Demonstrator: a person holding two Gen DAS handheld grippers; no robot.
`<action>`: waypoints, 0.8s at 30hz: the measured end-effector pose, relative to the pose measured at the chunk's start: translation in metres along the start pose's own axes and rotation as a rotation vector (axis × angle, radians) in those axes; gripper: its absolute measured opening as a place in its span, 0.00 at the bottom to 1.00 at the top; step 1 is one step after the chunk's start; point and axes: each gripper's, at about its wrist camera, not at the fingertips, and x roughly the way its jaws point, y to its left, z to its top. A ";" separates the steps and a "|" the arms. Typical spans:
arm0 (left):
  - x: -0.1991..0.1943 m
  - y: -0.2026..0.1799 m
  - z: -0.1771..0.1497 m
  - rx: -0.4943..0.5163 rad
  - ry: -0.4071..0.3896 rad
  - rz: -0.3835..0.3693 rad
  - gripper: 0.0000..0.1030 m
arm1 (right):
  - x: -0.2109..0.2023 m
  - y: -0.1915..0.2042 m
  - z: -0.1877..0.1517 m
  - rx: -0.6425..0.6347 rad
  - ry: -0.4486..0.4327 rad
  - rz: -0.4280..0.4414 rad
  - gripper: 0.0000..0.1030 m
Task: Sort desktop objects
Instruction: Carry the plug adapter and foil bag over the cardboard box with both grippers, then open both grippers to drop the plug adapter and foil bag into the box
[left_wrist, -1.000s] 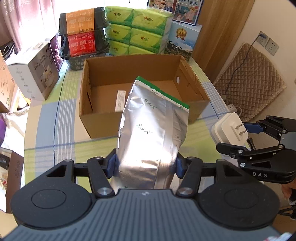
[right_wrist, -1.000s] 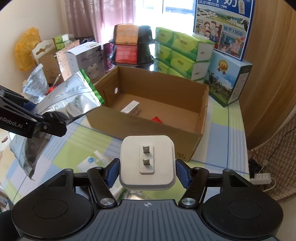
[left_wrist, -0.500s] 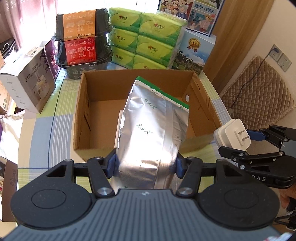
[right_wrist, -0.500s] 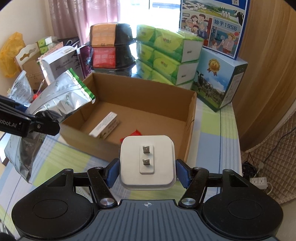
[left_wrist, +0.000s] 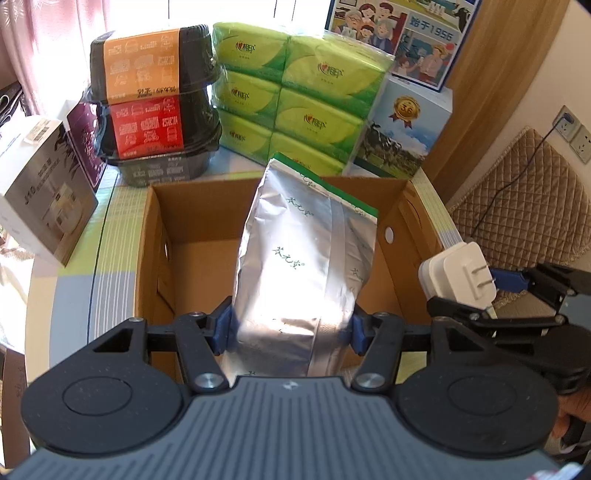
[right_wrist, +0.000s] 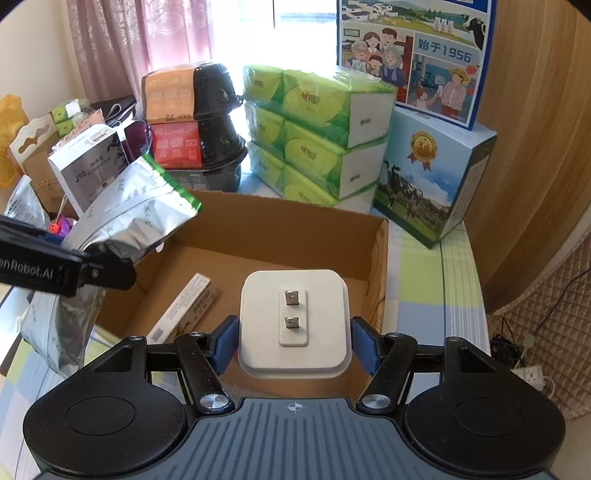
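An open cardboard box (right_wrist: 380, 258) sits on the table (right_wrist: 458, 280), and both grippers hang over its near side. The left gripper (left_wrist: 290, 328) holds a foil bag (left_wrist: 306, 258) above the box's left half; the right gripper (right_wrist: 293, 345) holds a wall charger (right_wrist: 293, 321) above the right half, prongs pointing away from the holder. Inside the box, on its floor, lies a slim carton (right_wrist: 184, 306), to the left of the charger. Behind the box stand stacked food tubs (left_wrist: 155, 103) on the left, a block of tissue packs (left_wrist: 295, 96) in the middle and a milk carton case (right_wrist: 432, 177) on the right. A boxed appliance (left_wrist: 44, 192) stands left of the box.
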 end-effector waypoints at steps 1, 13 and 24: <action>0.003 0.000 0.004 0.004 -0.001 0.002 0.53 | 0.003 0.000 0.001 -0.001 -0.001 -0.002 0.60; 0.040 0.008 0.032 -0.024 -0.005 -0.016 0.53 | 0.044 -0.009 0.010 0.033 0.016 -0.023 0.60; 0.068 0.017 0.019 -0.064 -0.006 -0.049 0.61 | 0.063 -0.018 0.003 0.047 0.036 -0.026 0.60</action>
